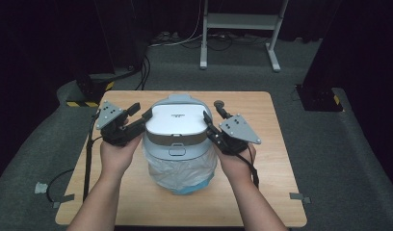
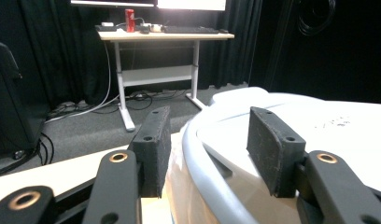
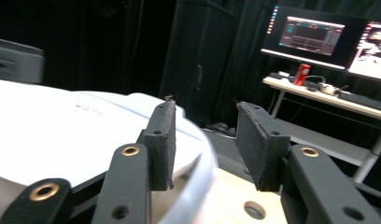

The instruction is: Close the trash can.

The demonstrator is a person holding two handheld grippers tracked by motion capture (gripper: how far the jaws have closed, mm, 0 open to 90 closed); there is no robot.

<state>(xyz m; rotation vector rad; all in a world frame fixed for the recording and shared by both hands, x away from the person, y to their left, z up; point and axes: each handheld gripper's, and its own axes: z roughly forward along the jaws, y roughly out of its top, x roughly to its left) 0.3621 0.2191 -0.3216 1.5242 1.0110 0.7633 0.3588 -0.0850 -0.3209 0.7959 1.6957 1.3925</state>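
You are bringing both grippers in on the small lidded trash bin (image 1: 179,144), which is standing near the middle of the wooden table (image 1: 276,192), a little toward its far edge, with a clear plastic liner bag (image 1: 182,175) bulging out below its grey rim. Your left gripper (image 1: 140,116) is straddling the bin's rim on its left side: in the left gripper view one pad (image 2: 153,144) is sitting outside the rim and the other (image 2: 272,149) over the white lid (image 2: 338,130), with gaps showing, so it is released, not yet clamping. Your right gripper (image 1: 213,120) is doing the same on the right side, pads (image 3: 163,140) apart around the rim, also unclenched. This looks like the approach before a two-handed grasp. Next you probably need to settle both pairs of pads evenly on the rim and squeeze together, keeping the bin level.
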